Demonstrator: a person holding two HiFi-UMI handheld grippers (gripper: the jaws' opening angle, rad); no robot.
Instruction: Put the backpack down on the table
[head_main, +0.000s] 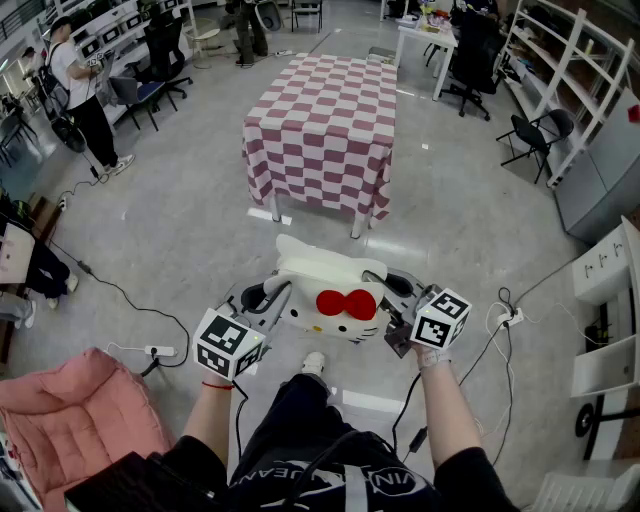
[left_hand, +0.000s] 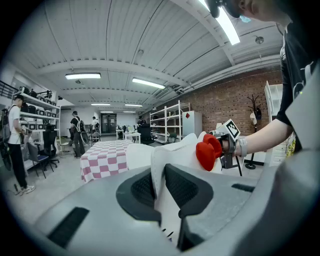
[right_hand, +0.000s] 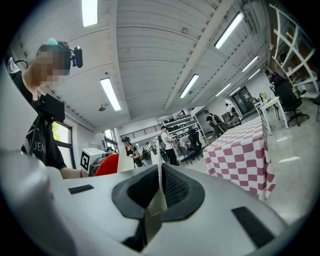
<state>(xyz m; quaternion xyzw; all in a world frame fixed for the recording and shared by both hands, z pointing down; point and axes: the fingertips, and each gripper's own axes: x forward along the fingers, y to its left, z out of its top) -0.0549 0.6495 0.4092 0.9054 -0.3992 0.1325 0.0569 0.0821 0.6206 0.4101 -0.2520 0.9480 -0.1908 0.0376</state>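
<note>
A white cat-face backpack with a red bow hangs in the air between my two grippers, above the grey floor. My left gripper is shut on its left edge; in the left gripper view the white fabric is pinched between the black pads. My right gripper is shut on the right edge, where a thin white fold runs between the pads. The table, under a red-and-white checked cloth, stands ahead of me, well apart from the backpack.
A pink padded seat is at my lower left. Cables and a power strip lie on the floor. White shelving and black chairs line the right side. A person stands far left.
</note>
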